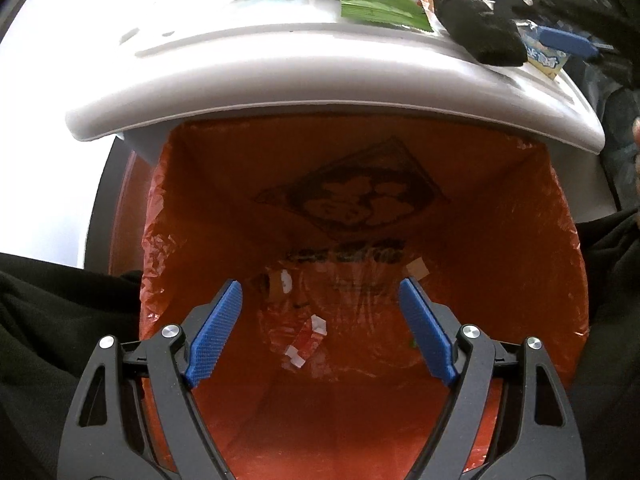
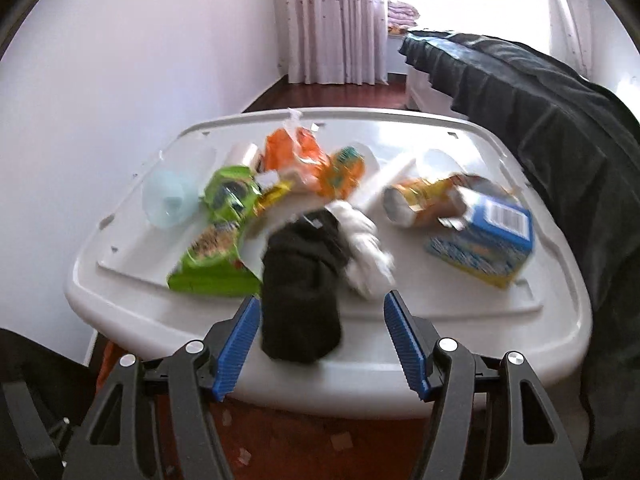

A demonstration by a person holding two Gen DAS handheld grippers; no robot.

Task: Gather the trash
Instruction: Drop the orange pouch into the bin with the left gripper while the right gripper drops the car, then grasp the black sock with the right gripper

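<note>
My left gripper (image 1: pixel 320 292) is open and empty over the bin lined with an orange bag (image 1: pixel 532 240); scraps of wrapper (image 1: pixel 306 340) lie at its bottom. My right gripper (image 2: pixel 318 308) is open and empty at the near edge of the white table (image 2: pixel 440 320), with a black sock (image 2: pixel 300 288) lying between its fingers. On the table lie a white sock (image 2: pixel 366 240), green wrappers (image 2: pixel 216 264), orange packets (image 2: pixel 296 156), a yellow can (image 2: pixel 416 196) and a blue box (image 2: pixel 484 236). The black sock (image 1: pixel 476 24) and green wrapper (image 1: pixel 376 4) also show in the left wrist view.
A pale blue lid (image 2: pixel 168 200) lies at the table's left. A dark-covered bed (image 2: pixel 540 104) stands to the right. A white wall is at left, and curtains (image 2: pixel 332 20) hang at the back. The bin sits under the table's near edge (image 1: pixel 320 88).
</note>
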